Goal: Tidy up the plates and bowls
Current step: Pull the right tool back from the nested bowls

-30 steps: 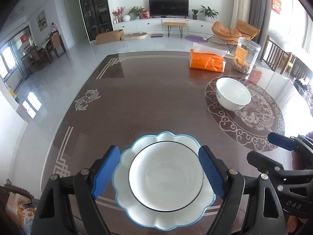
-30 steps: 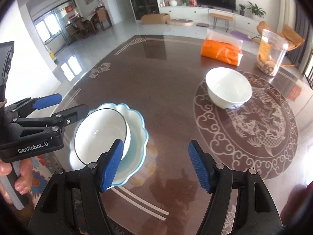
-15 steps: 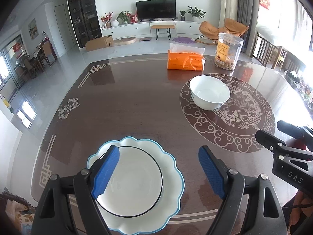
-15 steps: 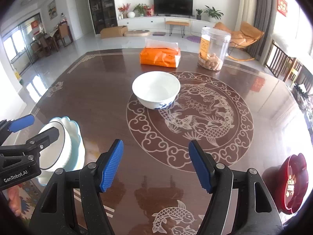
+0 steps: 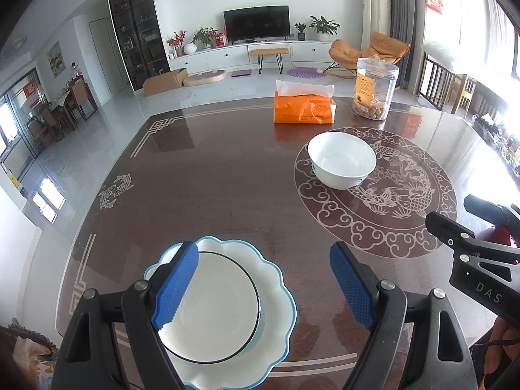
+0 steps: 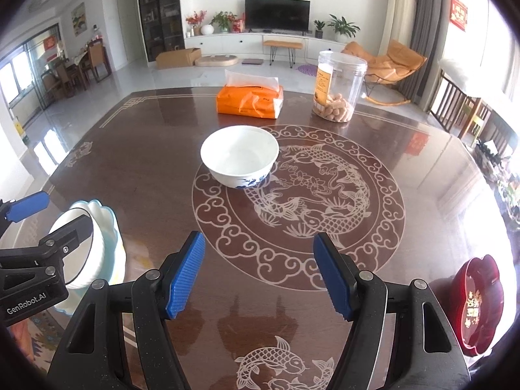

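A white bowl with a black rim (image 5: 211,305) sits on a scalloped white plate with a blue edge (image 5: 276,295) at the table's near left; the stack also shows in the right wrist view (image 6: 104,237). My left gripper (image 5: 265,287) is open and empty, hanging over the stack's right side. A second white bowl with blue flowers (image 5: 341,159) stands on the table's round dragon inlay, also in the right wrist view (image 6: 240,155). My right gripper (image 6: 260,274) is open and empty, well short of that bowl.
An orange tissue pack (image 6: 249,101) and a clear plastic jar of snacks (image 6: 338,87) stand at the far side of the dark wooden table (image 6: 146,162). A red lacquer dish (image 6: 477,299) lies at the near right edge.
Both grippers swung right. The plate stack slid from the middle to the left in the left wrist view. The flowered bowl moved toward the centre of the right wrist view.
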The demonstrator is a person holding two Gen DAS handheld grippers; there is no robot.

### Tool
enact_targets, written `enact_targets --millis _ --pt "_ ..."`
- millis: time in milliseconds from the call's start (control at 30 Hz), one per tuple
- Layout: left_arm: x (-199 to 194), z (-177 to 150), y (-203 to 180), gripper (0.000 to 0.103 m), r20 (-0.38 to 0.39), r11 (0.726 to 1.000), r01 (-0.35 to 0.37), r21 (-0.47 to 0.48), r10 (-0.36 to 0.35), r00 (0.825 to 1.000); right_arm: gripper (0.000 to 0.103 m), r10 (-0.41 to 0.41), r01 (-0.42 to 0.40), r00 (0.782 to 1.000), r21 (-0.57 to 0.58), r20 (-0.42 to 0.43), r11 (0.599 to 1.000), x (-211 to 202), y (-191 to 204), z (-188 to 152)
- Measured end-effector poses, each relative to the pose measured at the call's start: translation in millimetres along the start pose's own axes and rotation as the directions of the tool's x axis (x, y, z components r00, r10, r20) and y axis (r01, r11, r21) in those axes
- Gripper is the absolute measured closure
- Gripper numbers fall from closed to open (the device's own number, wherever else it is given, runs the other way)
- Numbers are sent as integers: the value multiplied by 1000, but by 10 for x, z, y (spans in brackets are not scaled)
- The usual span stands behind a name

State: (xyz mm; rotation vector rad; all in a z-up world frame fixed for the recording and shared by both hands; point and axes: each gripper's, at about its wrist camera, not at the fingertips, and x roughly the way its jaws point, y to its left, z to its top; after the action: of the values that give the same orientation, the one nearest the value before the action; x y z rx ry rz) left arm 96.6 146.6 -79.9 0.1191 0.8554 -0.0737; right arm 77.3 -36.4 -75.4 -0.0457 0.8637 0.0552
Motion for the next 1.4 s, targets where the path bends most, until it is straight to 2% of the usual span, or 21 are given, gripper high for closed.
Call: enact_targets --millis 367,500,567,600,667,733,800,833,900,933,1033,1167,1267,1400 --pt "-145 -65 -3 20 40 1000 -19 -10 19 999 31 -34 34 999 6 29 999 -112 -49 -15" --pt "-216 -70 39 20 61 999 14 -46 -11 998 31 -49 48 996 17 69 999 -224 -95 4" --pt "-247 -61 52 20 77 998 34 -59 -29 997 31 -56 53 992 32 116 998 -321 -126 16" --pt "-271 -54 52 20 88 997 37 -62 -32 996 31 -62 55 986 47 155 997 -395 -153 17" --pt "-339 -39 55 20 128 997 41 -68 -32 991 30 -78 54 960 94 267 994 -601 -235 -3" --pt "-400 -15 62 20 175 996 43 -78 -29 984 14 -85 33 924 146 372 989 -785 -328 -46" --pt "-387 30 52 16 184 995 53 -83 -37 982 14 -57 -17 904 169 424 985 -791 -406 -101" --pt "-352 54 39 15 172 994 68 -80 -54 984 14 -37 -31 916 162 399 986 -717 -435 -97" --pt "-259 92 -7 15 130 993 95 -71 -86 988 14 -45 1 951 143 305 990 -551 -457 -80" --pt "-215 102 -45 15 109 994 92 -61 -85 990 14 -66 25 954 144 292 989 -513 -469 -97" --pt "-80 163 -181 15 52 998 60 -13 -60 997 14 -110 58 938 165 330 985 -538 -497 -158" --pt "113 276 -253 13 7 999 38 -18 -38 999 14 -135 93 953 163 270 982 -436 -560 -86" --pt "107 314 -330 13 37 999 34 7 -34 999 14 -170 128 948 165 270 978 -452 -607 -68" --pt "62 335 -424 13 83 999 -29 32 26 996 14 -164 124 940 149 298 981 -503 -625 -97"
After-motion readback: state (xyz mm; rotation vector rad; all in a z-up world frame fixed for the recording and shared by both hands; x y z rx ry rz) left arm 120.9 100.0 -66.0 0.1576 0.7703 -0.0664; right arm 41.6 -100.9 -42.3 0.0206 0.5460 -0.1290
